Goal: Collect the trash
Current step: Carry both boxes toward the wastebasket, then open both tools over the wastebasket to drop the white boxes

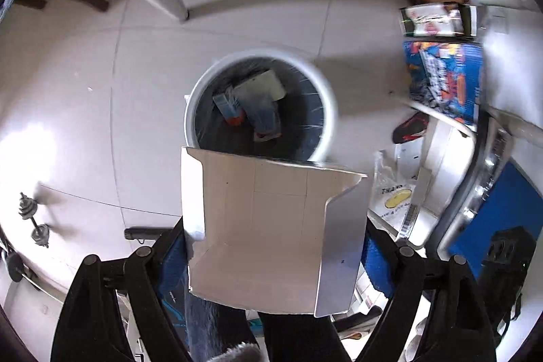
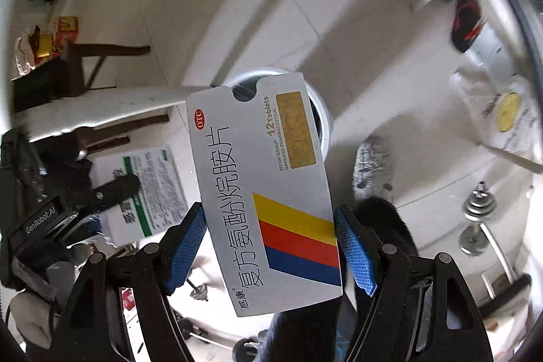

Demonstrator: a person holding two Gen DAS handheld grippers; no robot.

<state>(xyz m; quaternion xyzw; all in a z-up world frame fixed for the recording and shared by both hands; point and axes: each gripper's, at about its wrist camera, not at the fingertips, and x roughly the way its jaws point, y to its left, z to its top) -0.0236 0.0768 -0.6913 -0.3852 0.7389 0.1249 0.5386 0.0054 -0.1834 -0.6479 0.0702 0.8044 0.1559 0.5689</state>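
Cardboard, light and easily crushed: left tongs (image 1: 275, 260) pinch an opened white carton (image 1: 268, 233) by its sides above the bin (image 1: 261, 100); right tongs (image 2: 271, 246) clamp a flat pill box (image 2: 264, 192) edgewise, near that bin.

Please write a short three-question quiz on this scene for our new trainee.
1. True or false: the bin already has items inside.
2. What does the right gripper hold? A) a bottle B) a medicine box C) a sock
3. What does the left gripper hold?

Key
1. True: flattened packets lie in it.
2. B
3. An opened white carton, above the bin's near rim.
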